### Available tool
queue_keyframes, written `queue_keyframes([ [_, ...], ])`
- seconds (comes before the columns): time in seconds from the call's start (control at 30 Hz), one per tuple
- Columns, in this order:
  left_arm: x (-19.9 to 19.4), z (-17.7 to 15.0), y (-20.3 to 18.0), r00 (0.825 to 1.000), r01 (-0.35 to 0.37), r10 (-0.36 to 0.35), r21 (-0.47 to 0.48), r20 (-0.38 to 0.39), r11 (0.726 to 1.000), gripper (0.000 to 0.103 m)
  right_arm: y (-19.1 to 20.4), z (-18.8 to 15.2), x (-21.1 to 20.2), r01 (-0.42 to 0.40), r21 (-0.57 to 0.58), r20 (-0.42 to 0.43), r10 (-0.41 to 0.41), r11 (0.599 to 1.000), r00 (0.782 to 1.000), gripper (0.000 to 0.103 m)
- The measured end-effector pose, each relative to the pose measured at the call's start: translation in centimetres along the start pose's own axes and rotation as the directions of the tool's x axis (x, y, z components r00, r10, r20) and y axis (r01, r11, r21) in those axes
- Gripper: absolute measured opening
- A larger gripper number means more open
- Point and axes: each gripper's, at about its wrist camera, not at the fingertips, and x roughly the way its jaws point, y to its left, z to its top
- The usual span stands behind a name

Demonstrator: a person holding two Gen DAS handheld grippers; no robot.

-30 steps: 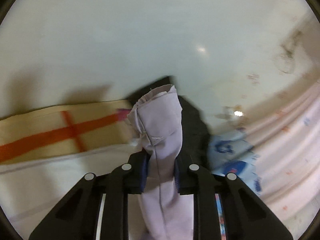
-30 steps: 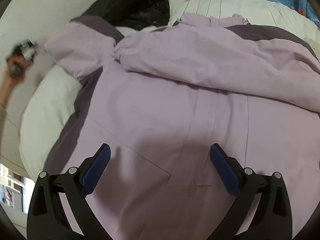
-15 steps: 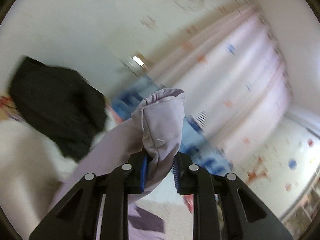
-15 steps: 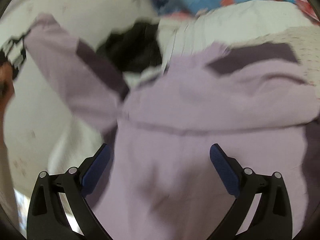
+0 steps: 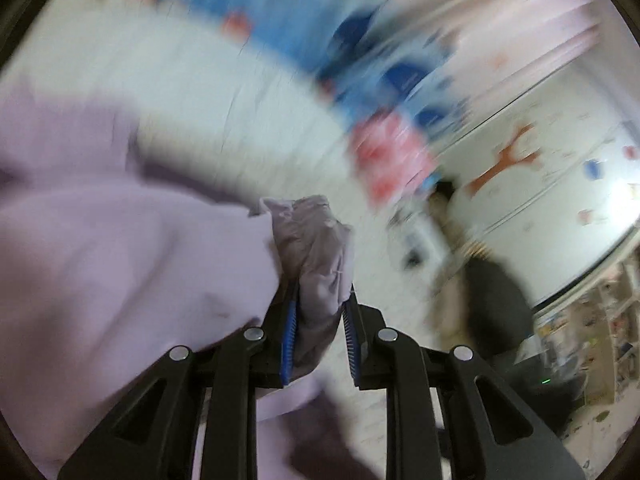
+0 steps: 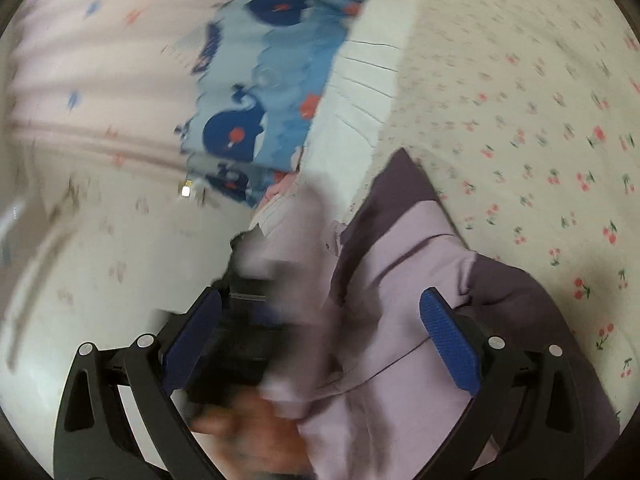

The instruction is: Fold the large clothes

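Note:
The lilac jacket (image 5: 100,264) with dark purple panels lies on the bed, blurred by motion. My left gripper (image 5: 320,300) is shut on the jacket's sleeve cuff (image 5: 316,248), which bunches up above the blue pads. In the right wrist view the jacket (image 6: 400,288) spreads below my right gripper (image 6: 320,320), whose jaws stand wide open with nothing pinched. The black left gripper (image 6: 240,332) and the hand (image 6: 248,432) holding it show blurred near the right gripper's left finger, with the lilac sleeve trailing from them.
A white bed sheet (image 5: 208,92) and a floral sheet (image 6: 520,120) lie under the jacket. A blue whale-print quilt (image 6: 248,112) is heaped at the bed's far end. Pink curtains (image 6: 80,60), a decorated wall (image 5: 520,160) and a dark object (image 5: 492,304) are beyond.
The left gripper has swung fast with the cuff from beside the wall across over the jacket and down. The right gripper has rolled and shifted, staying open; the left hand now appears in its view.

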Motion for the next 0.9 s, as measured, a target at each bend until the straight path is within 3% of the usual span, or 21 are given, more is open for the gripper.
queue_keyframes([
  [0.07,2.1,-1.8,1.1,0.999,-0.021,0.022,0.01,-0.03,1.0,0.022,-0.5,0.4,0.5,-0.003,0.023,-0.015,0.003,1.0,1.0,0.096],
  [0.17,1.4,-2.7,0.5,0.999,-0.028,0.031,0.068,-0.035,0.997,0.026,-0.7,0.9,1.3,-0.003,0.033,-0.029,0.004,0.999,1.0,0.096],
  [0.23,0.6,-2.6,-0.4,0.993,-0.029,0.04,0.102,-0.109,0.994,0.043,-1.2,0.7,1.8,0.008,0.036,-0.039,-0.006,0.999,0.999,0.096],
  [0.27,-0.4,-2.5,-0.6,0.991,-0.007,0.022,0.114,-0.135,0.993,0.071,-1.4,0.5,2.2,0.014,0.039,-0.044,-0.012,0.999,0.999,0.096],
  [0.3,-1.8,-2.7,-1.2,0.991,-0.009,0.029,0.143,-0.133,0.99,0.088,-1.6,0.4,2.6,0.021,0.038,-0.051,-0.019,0.999,0.999,0.096],
  [0.33,-3.3,-3.0,-1.9,0.992,-0.052,0.073,0.187,-0.106,0.981,0.093,-1.6,0.3,3.3,0.032,0.024,-0.067,-0.03,0.999,0.997,0.096],
  [0.4,-6.2,-3.6,-2.1,0.989,-0.108,0.13,0.26,-0.069,0.96,0.096,-1.5,-0.1,4.5,0.057,-0.012,-0.099,-0.058,0.998,0.993,0.096],
  [0.47,-9.3,-4.3,-1.2,0.987,-0.138,0.154,0.265,-0.042,0.954,0.096,-1.3,-0.4,6.1,0.081,-0.057,-0.121,-0.088,0.995,0.989,0.096],
  [0.6,-15.1,-4.3,3.0,0.977,-0.215,0.213,0.183,0.032,0.959,0.096,-1.2,-0.9,9.0,0.123,-0.167,-0.115,-0.143,0.978,0.983,0.096],
  [0.67,-17.6,-4.0,5.6,0.963,-0.267,0.259,0.12,0.076,0.956,0.096,-1.2,-0.8,10.1,0.132,-0.221,-0.092,-0.155,0.966,0.984,0.095],
  [0.7,-19.2,-3.7,7.4,0.953,-0.293,0.285,0.074,0.103,0.953,0.096,-1.1,-0.7,10.5,0.139,-0.254,-0.081,-0.165,0.957,0.983,0.087],
  [0.73,-20.1,-3.2,8.5,0.943,-0.316,0.31,0.034,0.119,0.948,0.096,-0.9,-0.6,11.2,0.154,-0.288,-0.082,-0.184,0.945,0.979,0.063],
  [0.77,-21.6,-2.9,10.2,0.93,-0.342,0.341,-0.017,0.138,0.94,0.096,-0.9,-0.4,11.9,0.167,-0.308,-0.087,-0.203,0.937,0.975,0.049],
  [0.8,-22.2,-2.6,11.0,0.924,-0.352,0.354,-0.039,0.146,0.935,0.096,-0.8,-0.2,12.3,0.169,-0.325,-0.082,-0.206,0.93,0.975,0.022],
  [0.87,-23.7,-1.5,13.3,0.898,-0.397,0.408,-0.093,0.167,0.913,0.096,0.4,0.1,12.1,0.147,-0.359,-0.06,-0.18,0.922,0.982,0.019],
  [0.9,-24.1,-1.0,13.7,0.89,-0.404,0.417,-0.107,0.182,0.909,0.096,2.5,0.1,11.4,0.125,-0.42,-0.025,-0.149,0.899,0.989,0.018],
])
